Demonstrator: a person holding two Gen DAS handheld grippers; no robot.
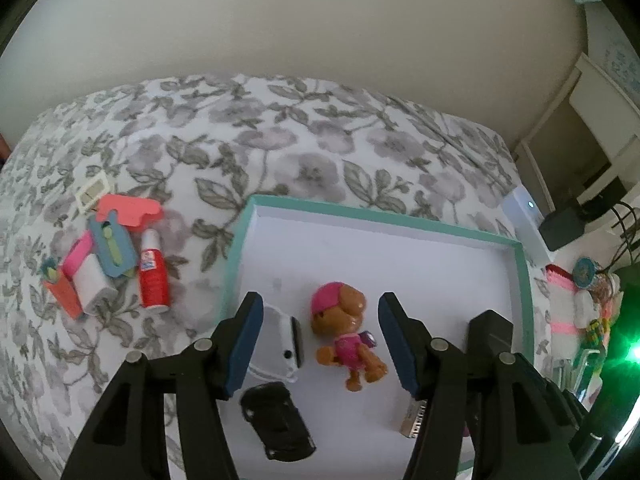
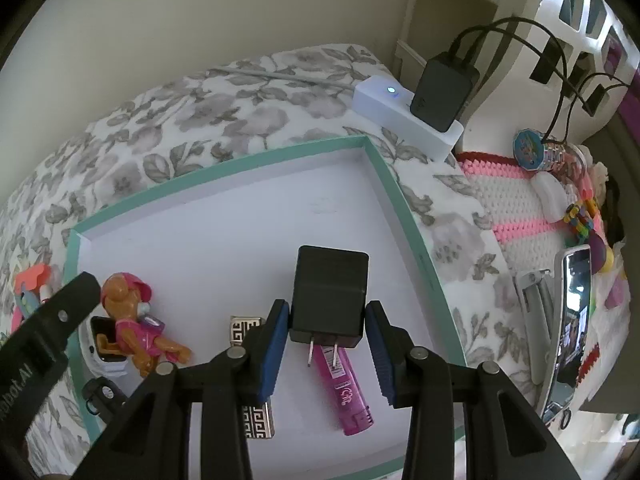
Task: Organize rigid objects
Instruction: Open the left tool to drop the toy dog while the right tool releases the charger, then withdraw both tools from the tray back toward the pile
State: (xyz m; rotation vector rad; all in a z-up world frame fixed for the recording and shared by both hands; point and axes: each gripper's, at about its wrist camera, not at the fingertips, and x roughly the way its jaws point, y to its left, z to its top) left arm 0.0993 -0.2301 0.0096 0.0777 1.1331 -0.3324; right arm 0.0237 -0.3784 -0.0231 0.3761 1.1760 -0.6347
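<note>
A teal-rimmed white tray (image 1: 524, 280) (image 2: 384, 164) lies on a floral bedspread. In it are a brown toy dog in pink (image 1: 346, 330) (image 2: 136, 320), a white smartwatch (image 1: 286, 338) (image 2: 102, 344), a black toy car (image 1: 278, 420), a patterned lighter (image 2: 252, 376) and a pink lighter (image 2: 346, 392). My left gripper (image 1: 320, 340) is open above the toy dog, empty. My right gripper (image 2: 326, 344) is shut on a black wall charger (image 2: 330, 292) over the tray, prongs toward the camera.
Left of the tray lie a red bottle (image 1: 152, 276), a white roll (image 1: 90, 284) and pink and blue cards (image 1: 114, 248). A white hub (image 2: 404, 116) with a black adapter sits past the tray's far corner. Clutter on a crocheted mat (image 2: 508, 204) lies to the right.
</note>
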